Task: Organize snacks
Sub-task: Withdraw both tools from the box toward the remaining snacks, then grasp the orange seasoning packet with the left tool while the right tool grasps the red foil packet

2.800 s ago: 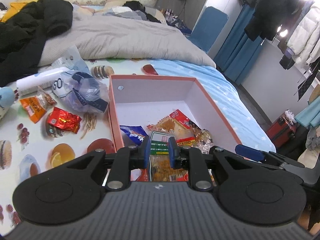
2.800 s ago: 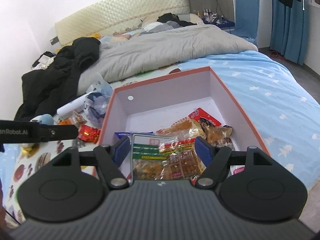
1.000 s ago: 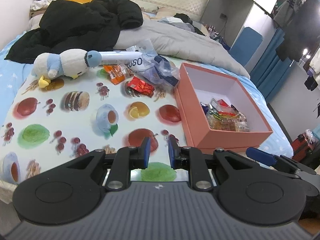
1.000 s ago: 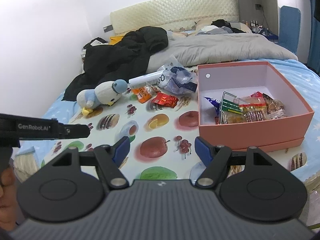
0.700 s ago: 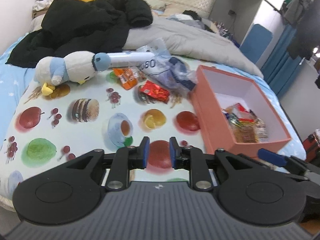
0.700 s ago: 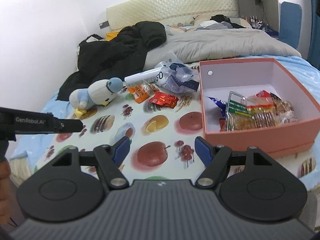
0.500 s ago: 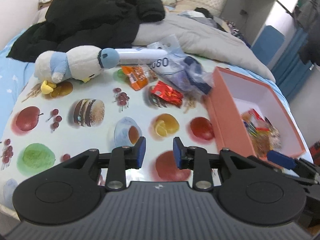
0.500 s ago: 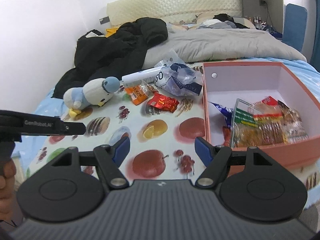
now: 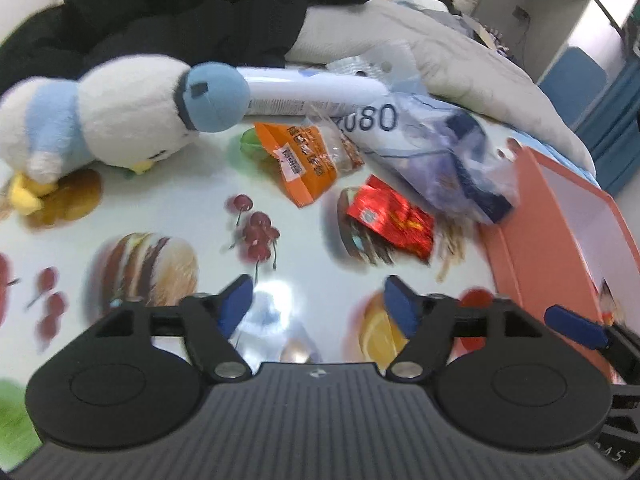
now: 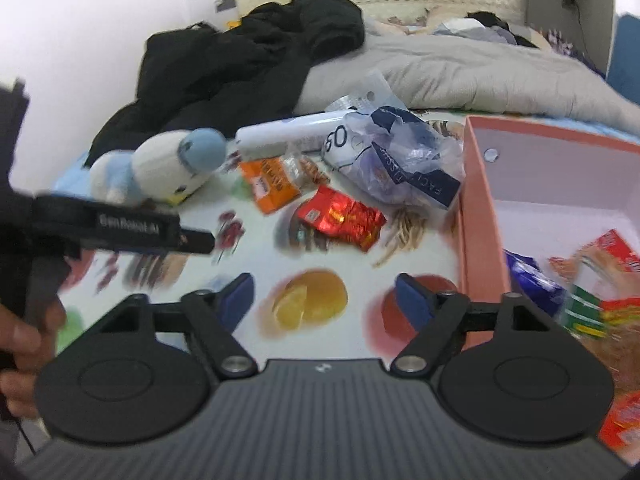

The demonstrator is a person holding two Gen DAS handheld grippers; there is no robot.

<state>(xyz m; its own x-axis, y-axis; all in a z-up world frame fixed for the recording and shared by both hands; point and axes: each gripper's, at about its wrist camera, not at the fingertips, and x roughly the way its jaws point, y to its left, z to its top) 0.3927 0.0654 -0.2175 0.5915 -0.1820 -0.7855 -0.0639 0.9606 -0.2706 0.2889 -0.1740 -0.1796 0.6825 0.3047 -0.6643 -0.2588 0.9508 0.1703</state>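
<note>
Snacks remain loose on the printed bed cover: a red packet [image 9: 394,220] and an orange packet [image 9: 302,162] lie near each other, just left of the pink box [image 9: 560,248], which already holds several packets [image 10: 592,280]. Your left tongs [image 9: 318,306] and right tongs [image 10: 324,298] are both spread and empty, hovering short of the loose packets. Mind the crinkled plastic bag [image 9: 436,152] overlapping the red packet; you could pinch it too, or drag the plush penguin [image 9: 120,120] near the orange one.

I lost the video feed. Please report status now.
Left gripper and right gripper open, empty. Red snack packet and orange packet outside pink box. Path clear.
</note>
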